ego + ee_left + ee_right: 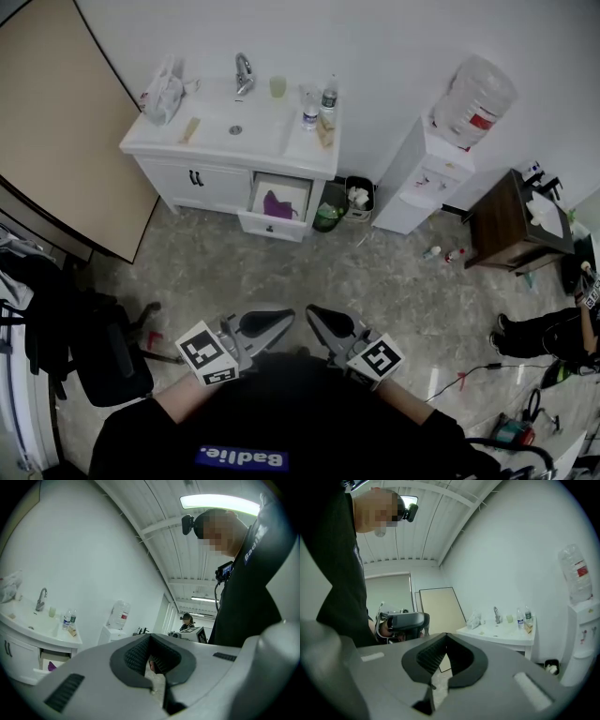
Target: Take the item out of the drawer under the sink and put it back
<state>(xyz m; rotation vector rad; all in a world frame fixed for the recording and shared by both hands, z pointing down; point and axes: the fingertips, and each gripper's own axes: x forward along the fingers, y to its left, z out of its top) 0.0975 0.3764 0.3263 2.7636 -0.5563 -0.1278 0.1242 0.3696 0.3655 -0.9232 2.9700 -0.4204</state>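
The white sink cabinet (216, 141) stands against the far wall. Its lower right drawer (270, 226) is pulled open, and a purple item (277, 205) lies inside. Both grippers are held close to my body, far from the cabinet, with their tips turned toward each other. My left gripper (274, 324) is shut and holds nothing. My right gripper (319, 322) is shut and empty too. The left gripper view looks past shut jaws (152, 667) to the open drawer (46, 661) and the purple item (51, 666). In the right gripper view the shut jaws (440, 667) point toward the sink cabinet (501, 632).
A water dispenser (427, 169) stands right of the cabinet, with a small bin (359, 199) and a green container (327, 217) between them. A brown side table (511, 225) is at the right, a black chair (103, 352) at the left, a beige panel (56, 122) behind it.
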